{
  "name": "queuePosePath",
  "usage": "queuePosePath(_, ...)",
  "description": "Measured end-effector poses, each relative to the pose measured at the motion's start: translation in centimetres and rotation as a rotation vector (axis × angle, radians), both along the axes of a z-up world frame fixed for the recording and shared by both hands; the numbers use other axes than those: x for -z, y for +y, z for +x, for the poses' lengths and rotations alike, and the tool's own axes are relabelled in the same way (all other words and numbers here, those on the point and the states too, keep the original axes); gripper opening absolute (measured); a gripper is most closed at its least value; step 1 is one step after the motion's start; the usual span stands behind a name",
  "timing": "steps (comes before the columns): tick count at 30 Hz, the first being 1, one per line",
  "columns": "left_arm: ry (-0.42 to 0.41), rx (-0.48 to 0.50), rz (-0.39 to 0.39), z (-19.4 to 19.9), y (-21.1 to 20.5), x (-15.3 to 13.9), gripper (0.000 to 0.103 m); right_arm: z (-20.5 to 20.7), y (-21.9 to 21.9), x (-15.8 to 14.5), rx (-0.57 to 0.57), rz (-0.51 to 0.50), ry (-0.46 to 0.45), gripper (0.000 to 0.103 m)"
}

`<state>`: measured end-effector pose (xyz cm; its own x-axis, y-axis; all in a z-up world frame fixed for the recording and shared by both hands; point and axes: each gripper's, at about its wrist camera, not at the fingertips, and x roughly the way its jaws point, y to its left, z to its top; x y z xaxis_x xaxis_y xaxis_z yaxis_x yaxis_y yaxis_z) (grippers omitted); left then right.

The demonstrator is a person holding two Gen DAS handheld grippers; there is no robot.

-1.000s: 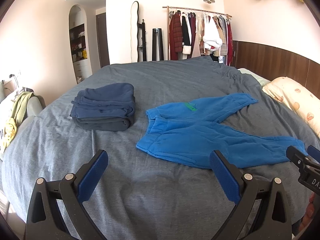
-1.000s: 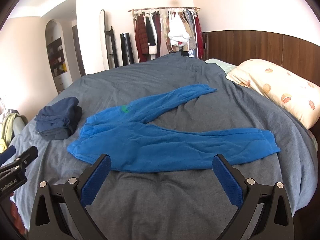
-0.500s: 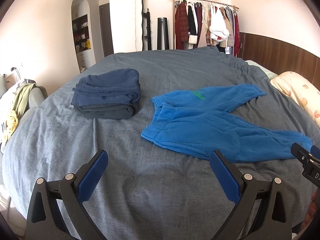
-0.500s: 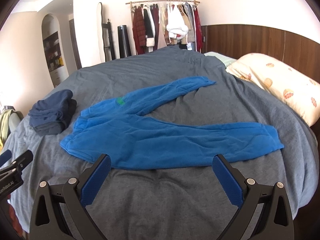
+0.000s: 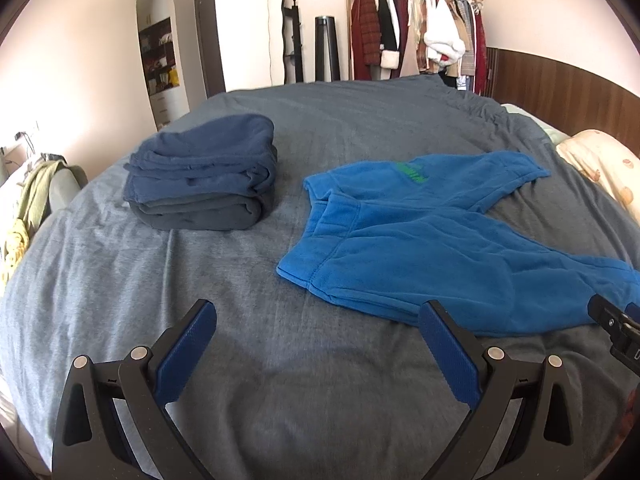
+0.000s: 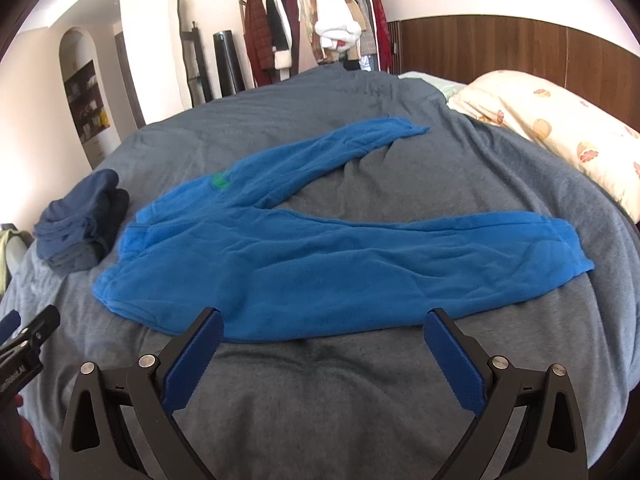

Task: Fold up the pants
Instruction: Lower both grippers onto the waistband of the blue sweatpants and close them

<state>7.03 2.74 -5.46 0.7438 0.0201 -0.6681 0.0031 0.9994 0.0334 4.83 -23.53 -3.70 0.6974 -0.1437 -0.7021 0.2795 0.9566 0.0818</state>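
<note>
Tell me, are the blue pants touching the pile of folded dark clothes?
Apart. The left wrist view shows a bare strip of grey bedcover between the blue pants and the folded dark clothes.

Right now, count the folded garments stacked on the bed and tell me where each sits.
2, both in one pile left of the blue pants: a navy garment on top, a dark grey garment beneath. More may be hidden within the folds.

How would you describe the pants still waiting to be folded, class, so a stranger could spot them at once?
Start at the wide grey bedspread covering the bed. Spread flat across its middle lie the bright blue fleece pants, legs splayed toward the cream fruit-print pillow. Unlike the folded navy and grey stack beside their waistband, they are unfolded and carry a small green mark.
</note>
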Motion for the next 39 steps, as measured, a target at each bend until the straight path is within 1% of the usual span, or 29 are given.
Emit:
queuePosePath(3,0.035,0.009,-0.025,1.8,0.3,0.8,0.102,1.6,0.2,0.9,0.001,0.006,0.039,0.099)
queuePosePath(5,0.072,0.021,-0.036,3.3,0.5,1.3,0.100,2.6,0.5,1.4,0.003,0.004,0.076,0.098)
queuePosePath(7,0.120,0.027,-0.034,4.5,0.5,1.6,0.100,3.6,0.9,1.8,0.008,-0.006,0.122,0.094)
queuePosePath(9,0.179,0.025,-0.032,5.8,0.6,1.9,0.097,4.7,1.0,2.1,0.013,-0.002,0.177,0.094)
queuePosePath(10,0.220,0.020,-0.043,6.4,0.6,2.0,0.095,5.2,1.1,2.2,0.016,0.001,0.208,0.093)
queuePosePath(12,0.301,0.020,-0.089,7.8,0.9,1.9,0.093,6.2,1.0,2.3,0.021,0.017,0.273,0.090)
queuePosePath(14,0.357,0.008,-0.105,8.9,1.0,1.5,0.087,7.1,0.7,2.3,0.037,0.041,0.337,0.089)
queuePosePath(16,0.389,-0.005,-0.096,9.9,0.9,0.9,0.084,7.9,0.4,2.2,0.059,0.061,0.382,0.089)
queuePosePath(17,0.398,-0.012,-0.087,10.1,0.8,0.7,0.082,8.2,0.3,2.0,0.070,0.069,0.402,0.089)
queuePosePath(19,0.420,-0.034,-0.066,10.6,0.6,0.4,0.081,8.7,0.1,1.7,0.087,0.079,0.436,0.085)
queuePosePath(21,0.432,-0.038,-0.057,10.9,0.5,0.6,0.079,8.9,0.1,1.5,0.095,0.075,0.459,0.084)
queuePosePath(22,0.446,-0.035,-0.053,11.1,0.4,0.9,0.075,9.0,0.0,1.5,0.094,0.075,0.471,0.084)
queuePosePath(23,0.461,-0.028,-0.059,11.3,0.4,1.3,0.072,8.9,-0.1,1.6,0.097,0.079,0.487,0.084)
queuePosePath(26,0.500,-0.013,-0.108,12.1,0.8,2.5,0.065,8.9,-0.7,2.0,0.140,0.105,0.504,0.080)
queuePosePath(30,0.530,-0.014,-0.135,12.8,1.2,4.1,0.063,8.6,-1.4,3.4,0.209,0.179,0.518,0.071)
queuePosePath(31,0.536,-0.017,-0.133,12.9,1.1,4.4,0.062,8.5,-1.4,3.7,0.225,0.192,0.519,0.068)
queuePosePath(32,0.541,-0.019,-0.126,12.9,1.0,4.6,0.061,8.2,-1.6,4.1,0.256,0.218,0.518,0.068)
queuePosePath(34,0.546,-0.013,-0.112,13.1,1.0,5.1,0.061,8.1,-1.8,4.9,0.284,0.262,0.534,0.067)
queuePosePath(36,0.554,-0.017,-0.107,13.3,0.9,5.8,0.061,8.2,-1.7,5.8,0.281,0.308,0.560,0.065)
queuePosePath(37,0.561,-0.021,-0.108,13.3,0.9,6.1,0.061,8.3,-1.7,6.2,0.275,0.313,0.571,0.063)
queuePosePath(39,0.567,-0.022,-0.107,13.4,0.8,6.4,0.060,8.6,-1.8,6.5,0.266,0.313,0.577,0.063)
